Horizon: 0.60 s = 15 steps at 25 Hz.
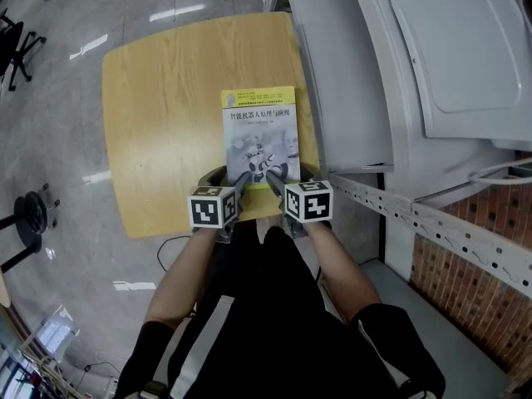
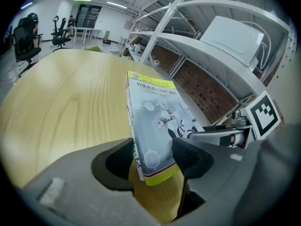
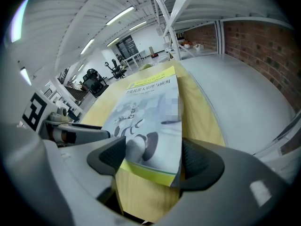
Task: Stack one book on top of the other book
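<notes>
The book point(image 1: 261, 135) lies flat on the desk point(image 1: 158, 115), cover up, towards the desk's right side and close beside the white shelving point(image 1: 349, 73). Its long axis runs straight away from the person, and its near short edge sits just inside the desk's near edge. I see only one cover, and I can't tell whether a second book lies under it.

Both hands are at that near short edge, about equally close, so the book stretches forward and away from each of them. The left gripper point(image 2: 153, 157) has the book's near left corner, the spine side, between its fingers point(image 2: 190, 154). The right gripper point(image 3: 155, 159) has the near right corner between its own fingers point(image 3: 202, 161).

Both pairs of fingers are spread wide and released. On the left there is a clear gap between the outer finger and the spine, and the inner finger hangs over the cover without seeming to press on it. On the right the fingers stand either side of the corner, close to it but not clamped. Nothing is being held, and the book rests on the desk by its own weight.
</notes>
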Each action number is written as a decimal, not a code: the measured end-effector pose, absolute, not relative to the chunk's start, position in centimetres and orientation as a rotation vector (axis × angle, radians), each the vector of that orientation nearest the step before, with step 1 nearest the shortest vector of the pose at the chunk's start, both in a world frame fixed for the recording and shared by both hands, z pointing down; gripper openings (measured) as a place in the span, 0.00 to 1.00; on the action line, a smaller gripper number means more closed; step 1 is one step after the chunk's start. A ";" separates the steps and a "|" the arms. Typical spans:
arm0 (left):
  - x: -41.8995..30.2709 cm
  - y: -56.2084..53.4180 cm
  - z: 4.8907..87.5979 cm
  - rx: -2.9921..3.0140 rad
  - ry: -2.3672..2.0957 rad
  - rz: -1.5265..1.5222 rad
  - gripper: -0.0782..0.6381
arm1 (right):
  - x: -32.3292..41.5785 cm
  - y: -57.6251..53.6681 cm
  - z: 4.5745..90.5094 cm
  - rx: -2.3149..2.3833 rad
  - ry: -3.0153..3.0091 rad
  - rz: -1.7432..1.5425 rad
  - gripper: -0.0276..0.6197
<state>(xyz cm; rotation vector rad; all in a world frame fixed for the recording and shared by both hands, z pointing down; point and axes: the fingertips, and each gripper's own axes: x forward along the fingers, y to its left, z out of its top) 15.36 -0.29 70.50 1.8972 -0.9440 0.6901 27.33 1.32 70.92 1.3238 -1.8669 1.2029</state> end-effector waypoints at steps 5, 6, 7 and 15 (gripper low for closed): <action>15.2 -0.5 70.3 1.858 -0.985 0.618 0.48 | 27.3 1.5 70.9 1.269 -1.902 1.180 0.59; 15.2 -0.4 70.3 1.850 -0.987 0.608 0.48 | 27.4 1.6 70.8 1.256 -1.910 1.175 0.59; 15.3 -0.2 70.2 1.843 -0.988 0.600 0.48 | 27.6 1.7 70.8 1.244 -1.920 1.170 0.58; 15.6 3.0 70.3 1.816 -0.998 0.541 0.48 | 28.6 4.1 70.8 1.147 -1.982 1.163 0.52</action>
